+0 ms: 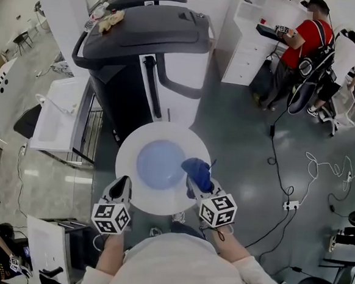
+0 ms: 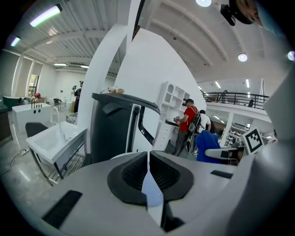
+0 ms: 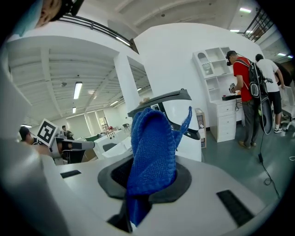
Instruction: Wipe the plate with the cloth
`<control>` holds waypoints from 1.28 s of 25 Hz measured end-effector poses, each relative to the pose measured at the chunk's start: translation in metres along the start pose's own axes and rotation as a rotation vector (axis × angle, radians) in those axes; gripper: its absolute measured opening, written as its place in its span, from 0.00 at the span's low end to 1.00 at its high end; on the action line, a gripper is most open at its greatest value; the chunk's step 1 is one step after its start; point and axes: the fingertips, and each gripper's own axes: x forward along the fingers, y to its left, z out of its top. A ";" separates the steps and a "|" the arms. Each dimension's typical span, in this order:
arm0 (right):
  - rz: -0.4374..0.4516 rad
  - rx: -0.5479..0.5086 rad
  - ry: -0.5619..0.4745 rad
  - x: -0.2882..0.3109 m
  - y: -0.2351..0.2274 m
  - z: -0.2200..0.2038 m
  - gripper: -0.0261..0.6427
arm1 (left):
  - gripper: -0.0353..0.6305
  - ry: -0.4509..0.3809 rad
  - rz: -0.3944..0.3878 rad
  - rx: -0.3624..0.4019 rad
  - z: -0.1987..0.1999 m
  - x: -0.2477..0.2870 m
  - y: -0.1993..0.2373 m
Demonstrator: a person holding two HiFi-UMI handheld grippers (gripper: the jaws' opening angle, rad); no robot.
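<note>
We hold the plate point(image 1: 154, 199) out in front of us, in the air above the grey floor point(image 1: 244, 143). It is white with a pale blue well. Our left gripper point(image 1: 123, 186) has its jaws pinched narrow on the plate's rim at about 8 o'clock, with the thin edge of the plate caught between the pads. The blue cloth point(image 1: 197, 172) sits over the plate at 3 o'clock, where the well meets the white rim. Whether it presses on the surface we cannot tell. Our right gripper point(image 1: 194, 184) is clamped on the cloth, which bunches up out of its jaws.

At 12 o'clock from the plate stands a large dark grey and white machine point(image 1: 154, 51). A white sink point(image 1: 60, 114) is at 10 o'clock. Two people point(image 1: 301, 44) stand by white shelves at 2 o'clock, well apart from us. A power strip point(image 1: 290, 205) with cables lies on the floor at 3 o'clock.
</note>
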 end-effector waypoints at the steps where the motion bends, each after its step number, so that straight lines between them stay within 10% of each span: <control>1: 0.011 -0.004 0.003 0.004 -0.005 0.003 0.17 | 0.12 -0.002 0.005 0.001 0.002 0.006 -0.003; 15: 0.090 -0.005 0.055 0.045 -0.043 0.009 0.17 | 0.12 0.011 0.066 -0.024 0.010 0.057 -0.006; 32: -0.062 0.073 0.021 0.073 -0.021 0.008 0.17 | 0.12 0.099 -0.099 0.049 0.028 0.096 0.032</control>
